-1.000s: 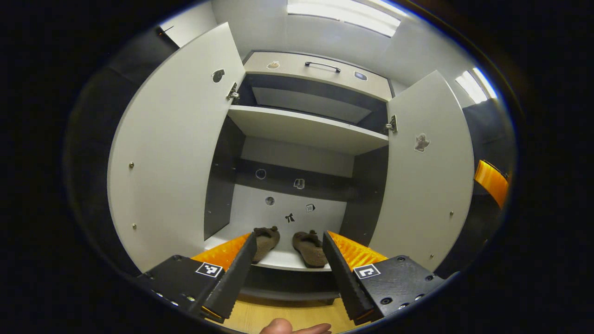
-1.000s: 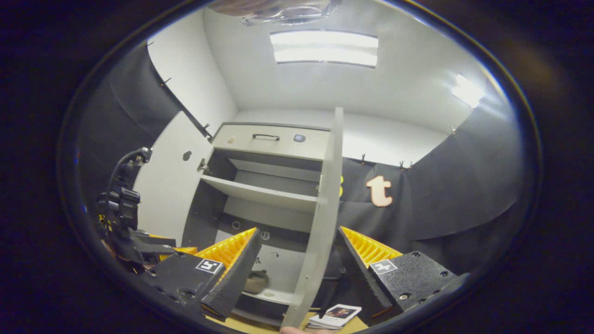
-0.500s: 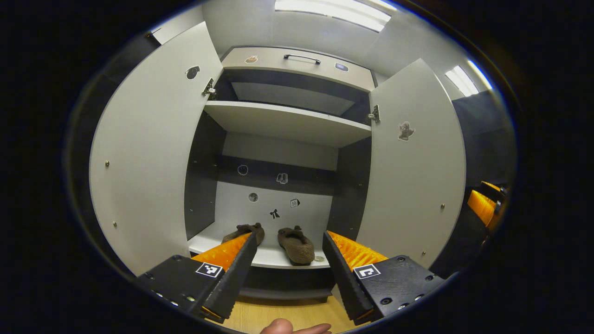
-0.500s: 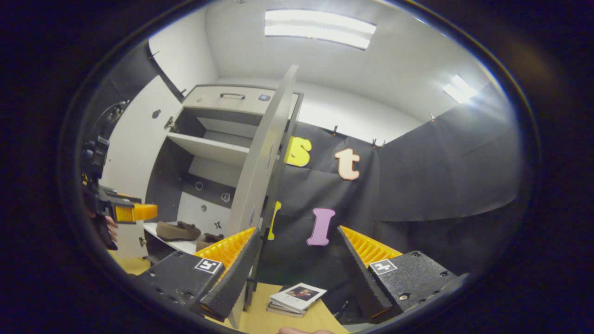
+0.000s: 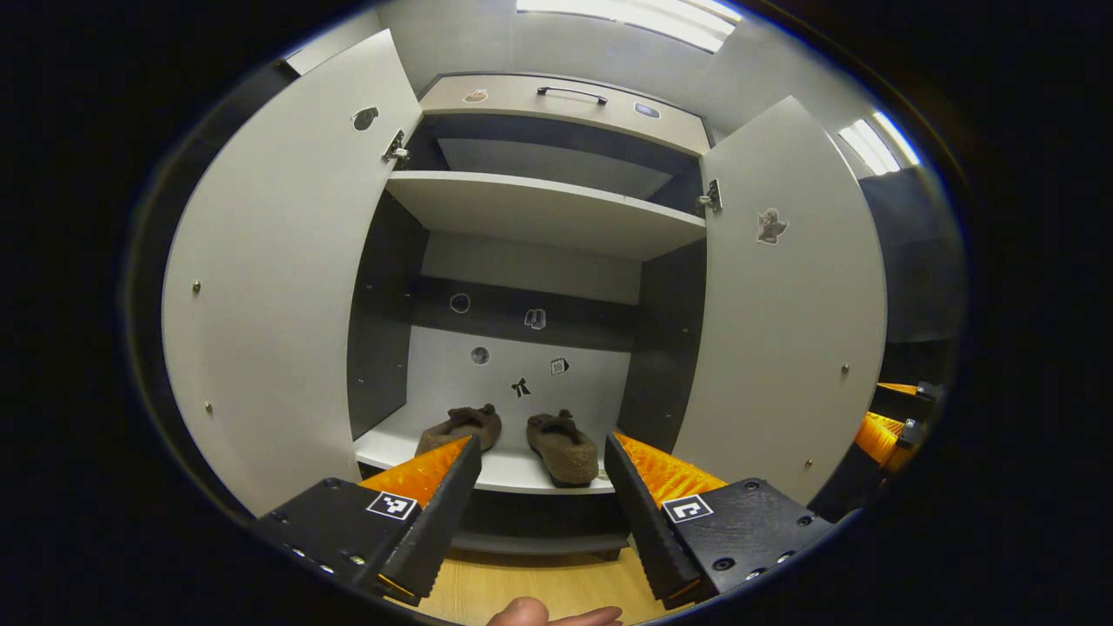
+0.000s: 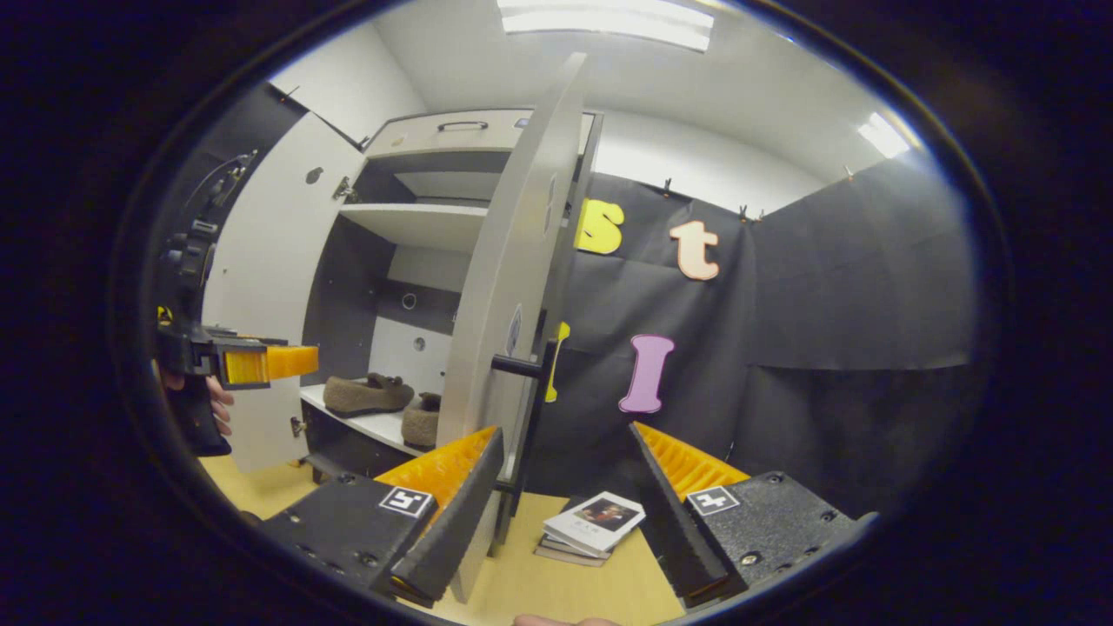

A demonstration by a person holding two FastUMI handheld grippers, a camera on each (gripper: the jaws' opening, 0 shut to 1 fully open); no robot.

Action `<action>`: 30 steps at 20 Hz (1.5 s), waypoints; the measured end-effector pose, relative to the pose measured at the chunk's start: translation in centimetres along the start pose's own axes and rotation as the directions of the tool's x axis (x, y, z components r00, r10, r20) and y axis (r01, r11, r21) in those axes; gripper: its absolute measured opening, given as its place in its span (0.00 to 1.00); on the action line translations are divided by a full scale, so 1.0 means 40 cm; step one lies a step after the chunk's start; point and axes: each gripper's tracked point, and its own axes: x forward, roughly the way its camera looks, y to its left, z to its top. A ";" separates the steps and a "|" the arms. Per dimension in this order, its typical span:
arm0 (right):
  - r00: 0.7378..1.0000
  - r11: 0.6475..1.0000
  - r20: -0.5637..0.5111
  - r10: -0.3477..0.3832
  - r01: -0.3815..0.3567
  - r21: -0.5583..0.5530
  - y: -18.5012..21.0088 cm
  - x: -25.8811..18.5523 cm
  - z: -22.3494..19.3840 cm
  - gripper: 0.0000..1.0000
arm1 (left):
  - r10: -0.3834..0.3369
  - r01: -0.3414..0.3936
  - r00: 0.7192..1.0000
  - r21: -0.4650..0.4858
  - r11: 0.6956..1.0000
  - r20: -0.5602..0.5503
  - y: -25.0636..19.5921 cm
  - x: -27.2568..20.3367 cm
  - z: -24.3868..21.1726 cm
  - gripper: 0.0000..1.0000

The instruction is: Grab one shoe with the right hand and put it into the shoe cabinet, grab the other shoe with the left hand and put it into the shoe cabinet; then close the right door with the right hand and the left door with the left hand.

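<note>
Two brown fuzzy shoes, one on the left (image 5: 461, 428) and one on the right (image 5: 564, 447), lie side by side on the bottom shelf (image 5: 500, 474) of the white shoe cabinet. Both doors, the left door (image 5: 269, 278) and the right door (image 5: 787, 304), stand open. My left gripper (image 5: 541, 504) is open and empty in front of the cabinet, a little back from the shoes. My right gripper (image 6: 565, 496) is open and empty at the outer side of the right door (image 6: 513, 278), near its black handle (image 6: 522, 369). The left gripper (image 6: 261, 363) also appears there, held by a hand.
An empty upper shelf (image 5: 539, 209) and a drawer with a black handle (image 5: 569, 92) sit above the shoes. A small stack of books (image 6: 591, 526) lies on the wooden floor (image 6: 556, 582) beside the right door. Black cloth hangs to the right of the cabinet.
My right gripper has swung from the door's edge round to its outer side, and the handle has come into view. My left gripper has drawn back slightly. Both shoes lie still.
</note>
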 end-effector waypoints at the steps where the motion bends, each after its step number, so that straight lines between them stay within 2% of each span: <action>1: 1.000 1.000 -0.002 0.020 -0.020 0.015 0.012 -0.001 -0.001 0.92 | 0.005 -0.005 1.000 -0.004 1.000 -0.008 0.009 0.002 -0.006 0.87; 3: 0.998 0.997 -0.009 0.060 -0.060 0.043 0.039 0.002 -0.002 0.90 | 0.015 -0.015 1.000 -0.009 1.000 -0.014 0.023 0.008 -0.009 0.87; 10: 0.983 0.983 0.010 0.182 -0.182 0.028 0.159 0.034 0.016 0.91 | 0.060 -0.060 0.998 0.002 0.998 -0.022 0.083 -0.005 -0.013 0.87; 16: 0.975 0.975 0.028 0.221 -0.222 0.020 0.223 0.075 0.030 0.90 | 0.136 -0.136 0.990 -0.002 0.991 -0.037 0.170 -0.044 -0.027 0.87; 20: 0.958 0.958 0.027 0.286 -0.287 0.027 0.291 0.091 0.035 0.90 | 0.181 -0.181 0.983 -0.001 0.983 -0.032 0.223 -0.068 -0.029 0.87; 25: 0.933 0.929 -0.008 0.361 -0.360 -0.089 0.410 0.117 0.009 0.92 | 0.221 -0.220 0.975 0.017 0.975 -0.026 0.279 -0.090 -0.028 0.87; 28: 0.945 0.923 -0.018 0.326 -0.323 -0.209 0.445 0.143 -0.001 0.94 | 0.236 -0.235 0.971 0.031 0.971 -0.029 0.314 -0.104 -0.024 0.87; 30: 0.943 0.902 -0.018 0.332 -0.323 -0.286 0.484 0.153 0.005 0.94 | 0.238 -0.236 0.970 0.031 0.971 -0.048 0.330 -0.106 -0.031 0.87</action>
